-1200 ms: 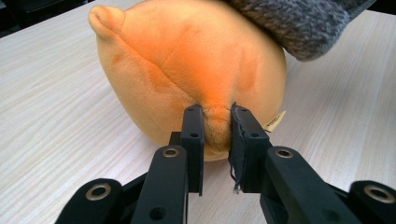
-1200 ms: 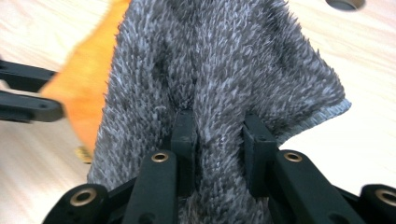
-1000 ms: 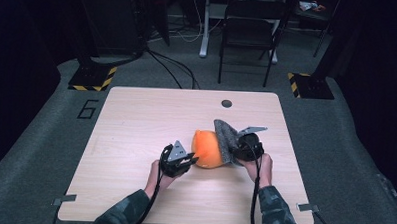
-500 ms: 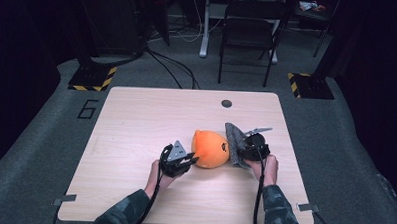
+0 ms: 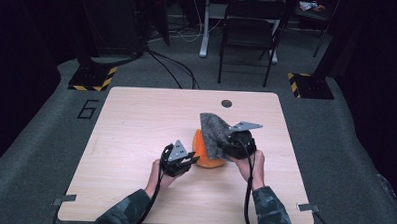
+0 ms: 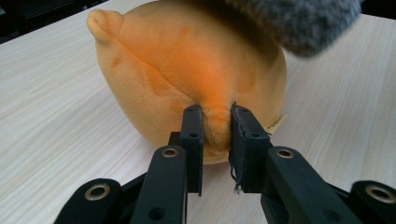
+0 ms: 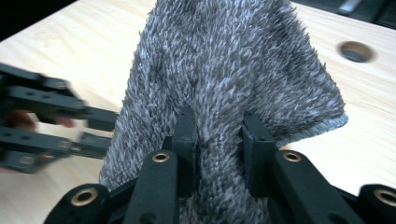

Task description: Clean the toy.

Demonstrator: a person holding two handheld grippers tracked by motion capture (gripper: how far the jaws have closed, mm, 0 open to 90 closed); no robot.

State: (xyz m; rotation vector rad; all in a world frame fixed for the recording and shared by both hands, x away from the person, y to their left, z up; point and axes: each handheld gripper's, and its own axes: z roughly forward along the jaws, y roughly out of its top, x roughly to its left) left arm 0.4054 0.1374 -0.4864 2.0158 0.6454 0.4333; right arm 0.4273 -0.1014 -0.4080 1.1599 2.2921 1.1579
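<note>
The pale wooden table (image 5: 135, 140) sits on grey carpet, a black folding chair (image 5: 249, 33) beyond its far edge. My left claw (image 6: 215, 135) pinches a fold of the orange plush (image 6: 187, 79) resting mid-table. My right claw (image 7: 217, 144) clamps the grey fuzzy cloth (image 7: 233, 70), which drapes over the plush and hides its far side.
</note>
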